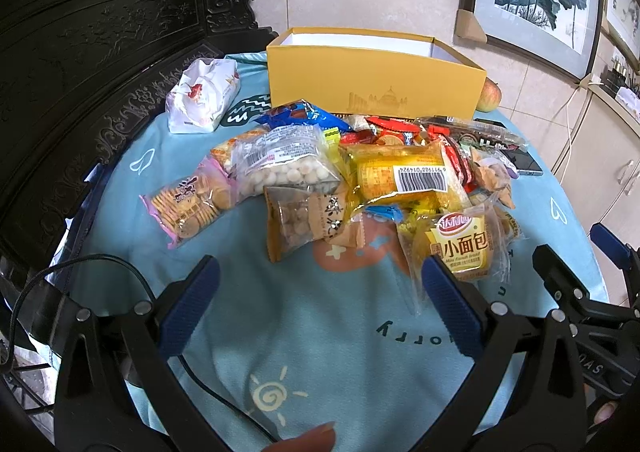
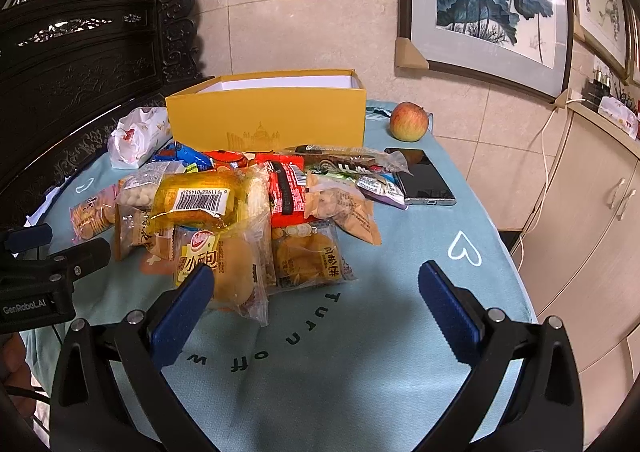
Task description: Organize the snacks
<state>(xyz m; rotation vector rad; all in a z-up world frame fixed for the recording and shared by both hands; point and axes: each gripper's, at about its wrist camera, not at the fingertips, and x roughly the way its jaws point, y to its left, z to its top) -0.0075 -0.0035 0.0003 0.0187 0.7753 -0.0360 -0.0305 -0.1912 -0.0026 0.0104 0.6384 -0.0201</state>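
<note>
Snacks (image 1: 360,180) lie heaped in the middle of the desk (image 1: 320,332), as seen from the left wrist, on its light blue printed cloth. Just behind the heap stands an open yellow box (image 1: 372,80), lid off, white inside. A white crumpled bag (image 1: 202,96) sits apart to the left of the box, and an apple (image 1: 489,96) peeks out past the box's right corner. A pink-edged cracker pack (image 1: 188,204) marks the heap's left edge; a small bread pack (image 1: 464,248) lies at the near right, just beside one blue fingertip. The left gripper (image 1: 320,280) hangs above bare cloth with its jaws spread wide, holding nothing. At the far right edge, part of the other tool shows.

From the right wrist, the same heap lies left of centre, the bread pack (image 2: 224,264) nearest, partly behind the left blue fingertip. The right gripper (image 2: 316,284) is likewise wide apart and empty above the cloth. A dark phone (image 2: 424,176) rests flat at the heap's right edge, with the apple beyond it, near the box.
</note>
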